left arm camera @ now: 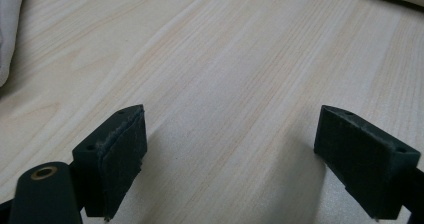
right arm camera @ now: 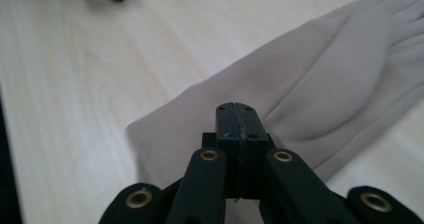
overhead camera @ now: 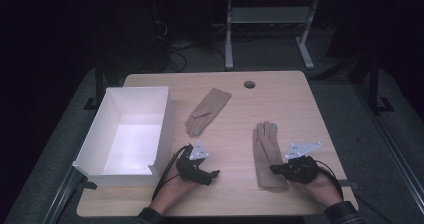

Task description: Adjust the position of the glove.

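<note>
Right gripper (right arm camera: 236, 115) hovers clamped empty over the near glove (overhead camera: 267, 154), seemingly lining up; left gripper (left arm camera: 230, 159) waits wide open.

Item count on the worktop (overhead camera: 295, 91):

- Gloves: two. One beige glove (overhead camera: 207, 111) lies near the centre; a second beige glove (overhead camera: 266, 154) lies toward the right side.
- Boxes: one. A white open-topped box (overhead camera: 111, 169) stands at the left edge.
- Tools: two, one per hand. The left tool (overhead camera: 215, 174) and the right tool (overhead camera: 271, 169) are both at the near side.
- Hands: two.
- Round holes in the worktop: one, a hole (overhead camera: 249, 84) near the far edge.
</note>
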